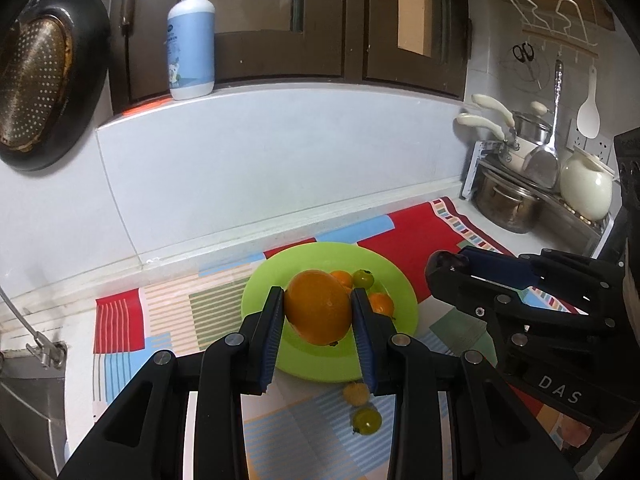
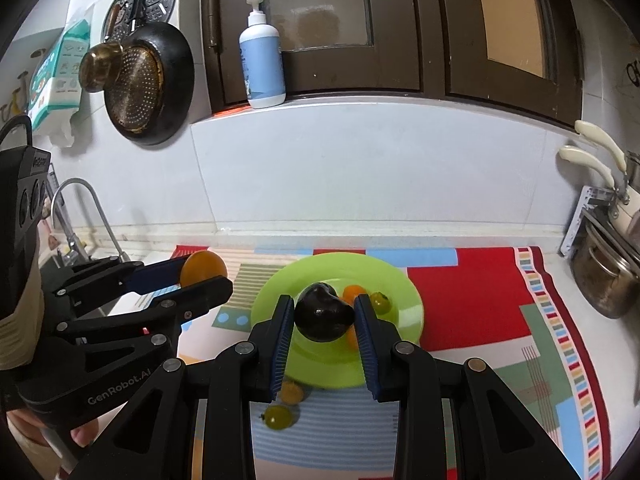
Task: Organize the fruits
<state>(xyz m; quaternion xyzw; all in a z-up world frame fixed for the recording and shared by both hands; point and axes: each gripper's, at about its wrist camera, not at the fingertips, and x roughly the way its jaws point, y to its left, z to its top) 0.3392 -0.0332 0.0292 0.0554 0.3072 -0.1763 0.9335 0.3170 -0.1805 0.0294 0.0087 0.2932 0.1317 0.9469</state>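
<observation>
— Orange [image 1: 318,307] sits clamped in the left gripper [image 1: 318,312] above the green plate [image 1: 396,280]; right gripper [image 2: 324,318] grips a dark fruit [image 2: 324,316], perhaps avocado.
— Next, lower both gently, clear of the small fruits [image 1: 366,420].

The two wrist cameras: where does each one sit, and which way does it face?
Left wrist: on the left gripper, facing forward and down at the orange it holds above the green plate; the right gripper shows at right.
Right wrist: on the right gripper, facing the dark fruit it holds; the left gripper and hand show at left.
Shared: plate, mat, bottle.
</observation>
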